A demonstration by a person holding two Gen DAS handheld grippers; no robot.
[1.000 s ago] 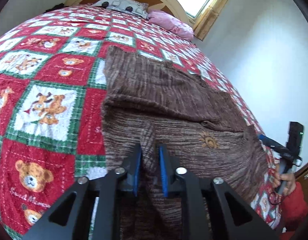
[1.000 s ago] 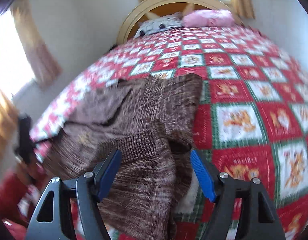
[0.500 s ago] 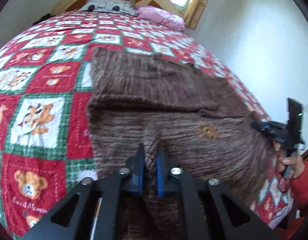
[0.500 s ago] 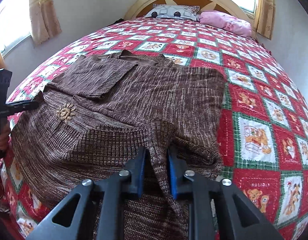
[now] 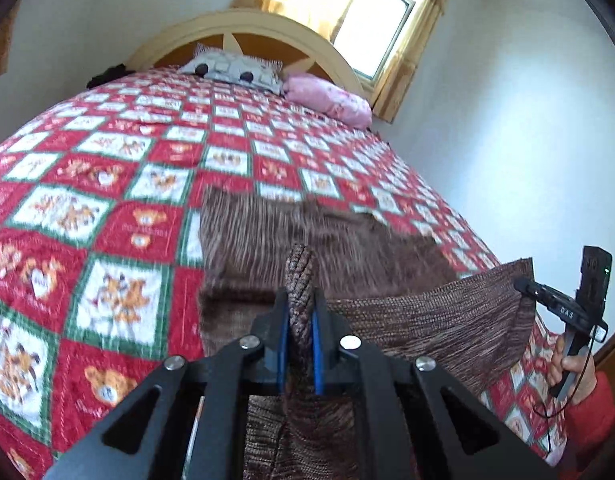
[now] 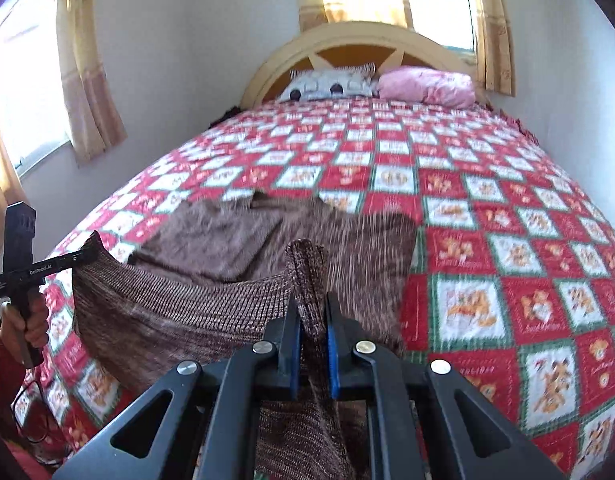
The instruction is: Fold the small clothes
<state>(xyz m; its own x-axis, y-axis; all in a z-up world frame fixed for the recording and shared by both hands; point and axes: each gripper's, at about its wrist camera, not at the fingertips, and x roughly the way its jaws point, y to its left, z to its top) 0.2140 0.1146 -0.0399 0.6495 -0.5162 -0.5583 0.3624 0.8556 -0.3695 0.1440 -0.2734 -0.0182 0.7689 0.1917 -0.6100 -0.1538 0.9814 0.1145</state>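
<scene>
While the brown sweater (image 5: 347, 248) lies partly on the quilted bed (image 5: 107, 208), its near hem is held raised off the quilt — one corner is pinched in the closed left gripper (image 5: 299, 320); the other is clamped in the right gripper (image 6: 312, 320); a sleeve appears already folded inward; the bottom-to-top fold is judged begun, not yet laid down.

Brown sweater's (image 5: 447, 320) near hem now off the quilt (image 5: 107, 208), taut between both raised hand-held grippers.
</scene>
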